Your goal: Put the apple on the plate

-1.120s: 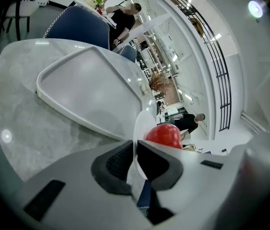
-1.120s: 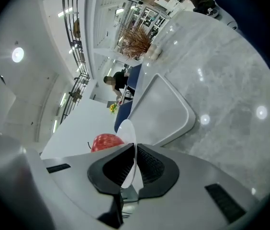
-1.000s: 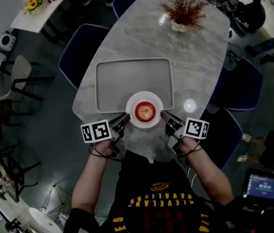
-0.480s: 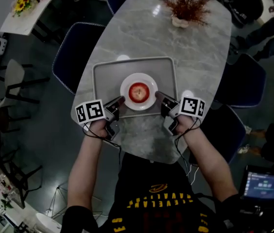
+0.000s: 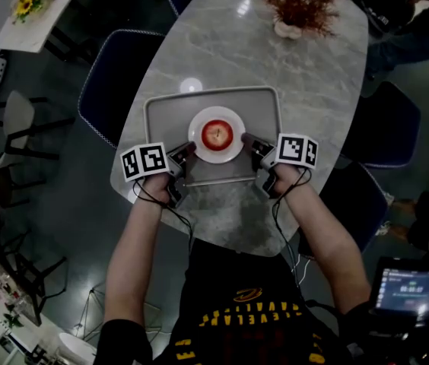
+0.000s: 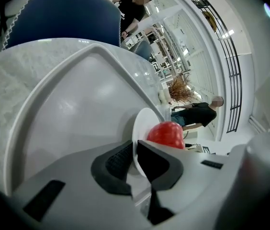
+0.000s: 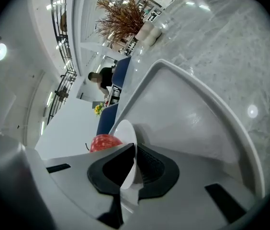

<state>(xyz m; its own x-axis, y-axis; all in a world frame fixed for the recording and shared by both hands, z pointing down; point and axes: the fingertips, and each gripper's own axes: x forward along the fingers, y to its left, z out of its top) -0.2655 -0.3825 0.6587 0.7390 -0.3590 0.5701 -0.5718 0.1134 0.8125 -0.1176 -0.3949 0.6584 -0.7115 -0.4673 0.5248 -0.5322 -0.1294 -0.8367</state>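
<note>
Squarely in the middle of the white plate (image 5: 217, 157) sits the red apple (image 5: 217, 134). The left gripper (image 5: 186, 152) pinches the plate's rim at about 8 o'clock, and the left gripper view shows its dark jaws closed on the thin white edge, with the apple just beyond. The right gripper (image 5: 246, 141) pinches the opposite rim at about 4 o'clock in the same way, one jaw above the edge and one below. The plate sits over the near half of a grey tray (image 5: 163, 116) on the marbled table (image 5: 275, 67); I cannot tell whether it touches the tray. At the table's 12 o'clock end stands a dried plant (image 5: 300, 7).
</note>
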